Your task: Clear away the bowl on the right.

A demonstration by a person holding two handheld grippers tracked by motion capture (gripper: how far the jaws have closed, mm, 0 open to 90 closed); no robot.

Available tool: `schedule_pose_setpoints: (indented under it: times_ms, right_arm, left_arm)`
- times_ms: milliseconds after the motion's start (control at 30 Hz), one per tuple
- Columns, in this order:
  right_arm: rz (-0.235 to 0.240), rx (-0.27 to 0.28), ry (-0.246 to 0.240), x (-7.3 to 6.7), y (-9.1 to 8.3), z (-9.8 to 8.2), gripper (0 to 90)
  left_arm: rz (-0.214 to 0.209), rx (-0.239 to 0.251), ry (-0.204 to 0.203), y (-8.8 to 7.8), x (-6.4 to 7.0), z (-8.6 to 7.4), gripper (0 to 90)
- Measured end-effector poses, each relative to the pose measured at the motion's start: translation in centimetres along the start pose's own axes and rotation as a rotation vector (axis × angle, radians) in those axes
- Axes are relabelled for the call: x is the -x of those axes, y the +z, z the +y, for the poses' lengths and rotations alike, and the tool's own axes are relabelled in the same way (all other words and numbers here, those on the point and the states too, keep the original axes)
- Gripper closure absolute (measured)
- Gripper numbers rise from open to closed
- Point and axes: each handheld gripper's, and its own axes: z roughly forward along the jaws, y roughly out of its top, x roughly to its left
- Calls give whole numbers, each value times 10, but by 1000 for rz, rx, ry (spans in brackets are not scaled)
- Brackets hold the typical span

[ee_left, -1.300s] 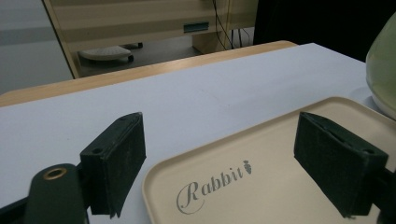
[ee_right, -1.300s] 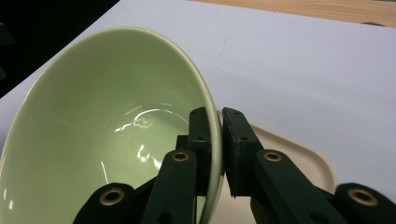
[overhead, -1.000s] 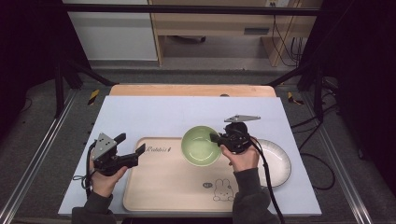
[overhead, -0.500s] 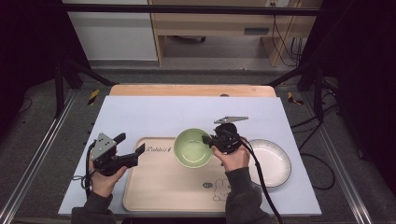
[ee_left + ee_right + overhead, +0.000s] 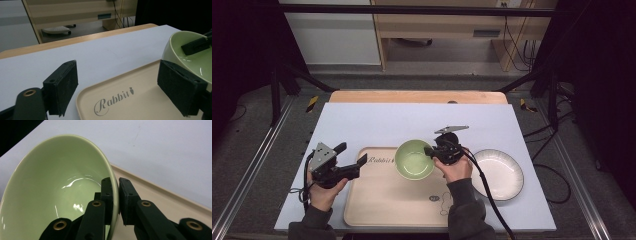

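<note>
A pale green bowl (image 5: 413, 159) hangs over the top edge of the beige tray (image 5: 382, 200). My right gripper (image 5: 430, 151) is shut on the bowl's right rim, one jaw inside and one outside; the right gripper view shows the rim (image 5: 113, 182) pinched between the pads. My left gripper (image 5: 354, 161) stands open at the tray's left edge, holding nothing. In the left gripper view its open jaws frame the tray's "Rabbit" lettering (image 5: 112, 101), with the green bowl (image 5: 192, 53) at the far right.
A white plate with a dark rim (image 5: 497, 173) lies on the light blue mat (image 5: 412, 120) to the right of the tray. The wooden table edge (image 5: 417, 96) runs along the back. Metal frame rails flank both sides.
My right gripper has carried the green bowl leftward, away from the white plate and over the tray. The left gripper has stayed in place, open.
</note>
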Motion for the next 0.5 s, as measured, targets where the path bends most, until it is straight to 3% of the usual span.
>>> schedule_pose_setpoints:
  times_ms: [500]
  right_arm:
    - [-8,-38,24,4,23,-3,830]
  left_arm:
    - [0,0,-1,0,0,0,162]
